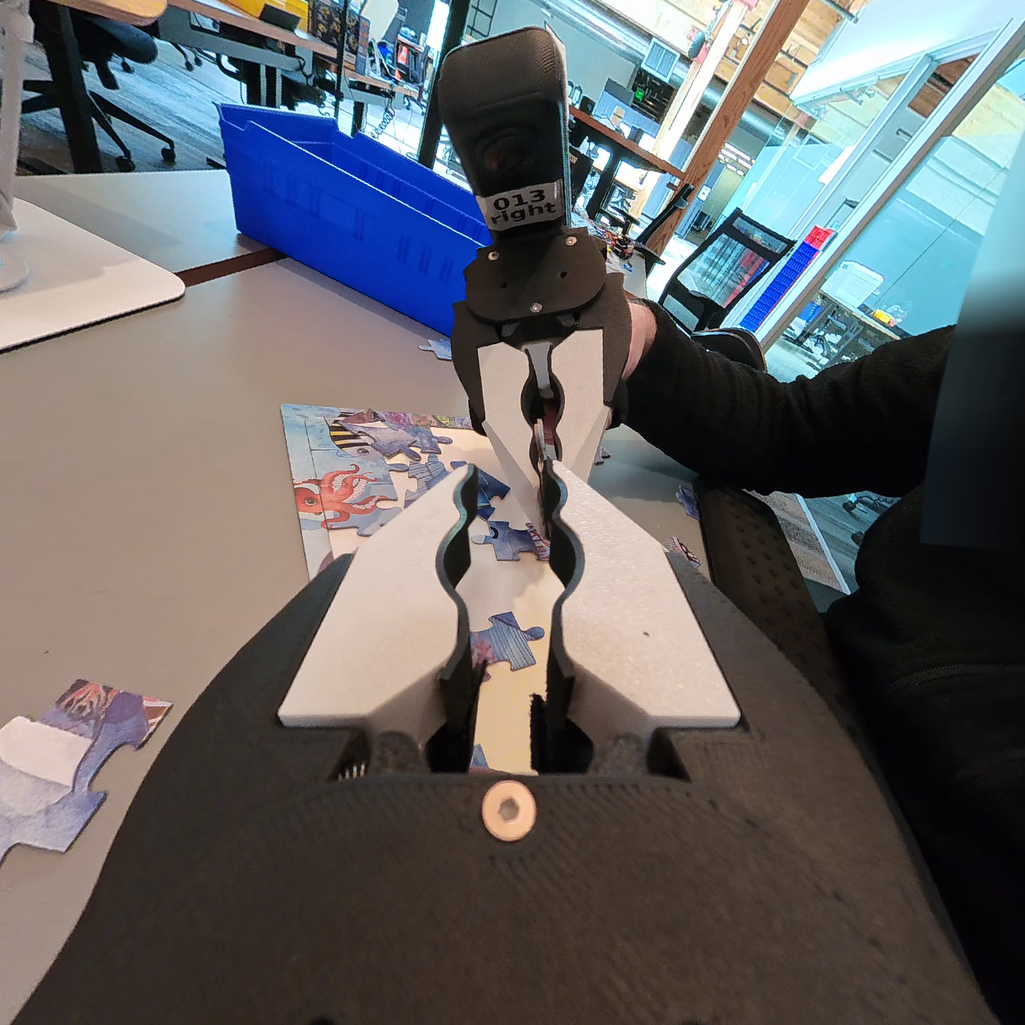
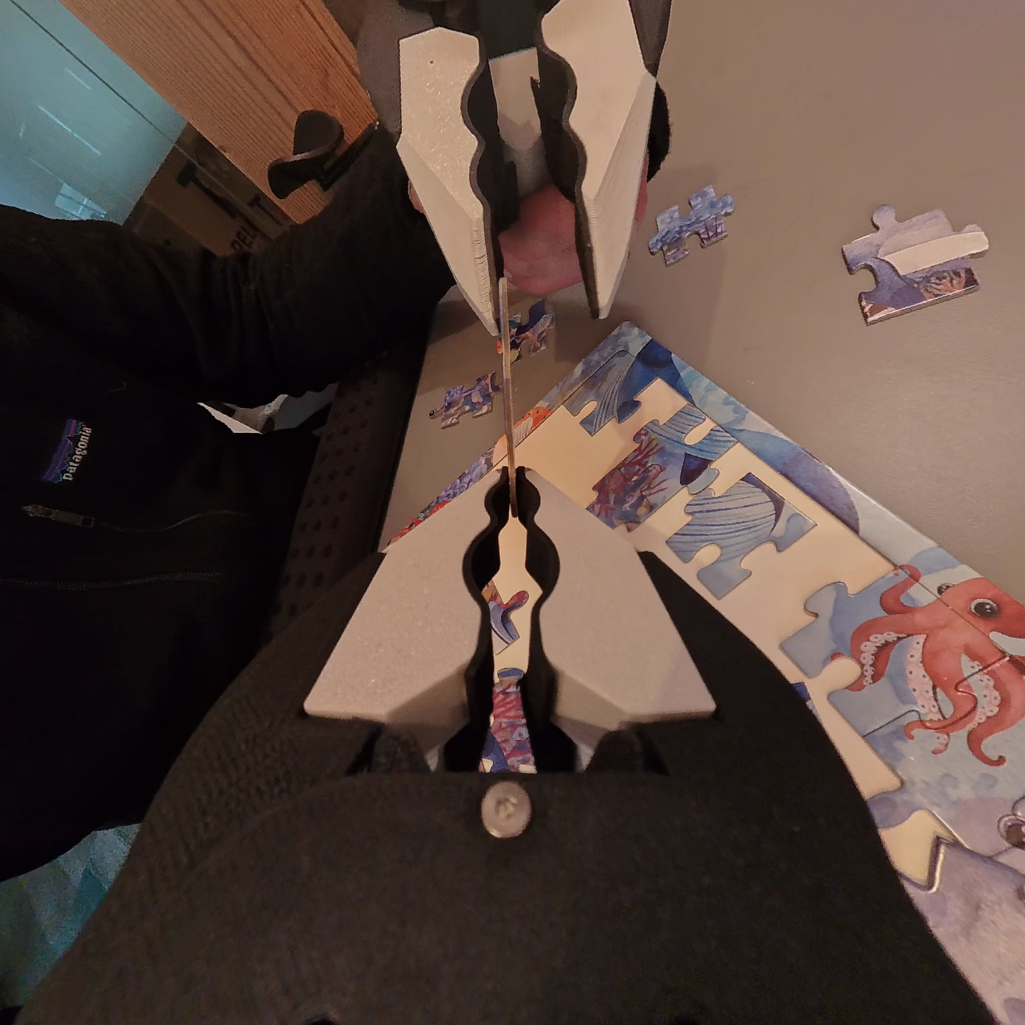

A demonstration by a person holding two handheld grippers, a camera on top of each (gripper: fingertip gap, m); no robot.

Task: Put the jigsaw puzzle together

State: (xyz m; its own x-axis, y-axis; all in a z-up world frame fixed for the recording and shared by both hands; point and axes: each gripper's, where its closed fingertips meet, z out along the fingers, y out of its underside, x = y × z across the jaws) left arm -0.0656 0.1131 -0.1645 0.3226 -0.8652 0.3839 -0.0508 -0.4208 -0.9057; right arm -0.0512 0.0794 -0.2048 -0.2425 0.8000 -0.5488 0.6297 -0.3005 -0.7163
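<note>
Puzzle board (image 2: 821,488) lies flat on the grey worktop (image 2: 832,138), part filled, with an octopus picture (image 2: 943,654) near one side. I see my right tongs (image 2: 511,488) closed tight on a thin puzzle piece (image 2: 506,388) held on edge above the board. My left tongs (image 2: 541,310) stand partly open opposite; one finger touches the far end of that piece, the other stays clear. Loose pieces (image 2: 915,266) lie on the worktop beside the board. A blue bin (image 1: 344,205) sits towards the far edge of the worktop.
</note>
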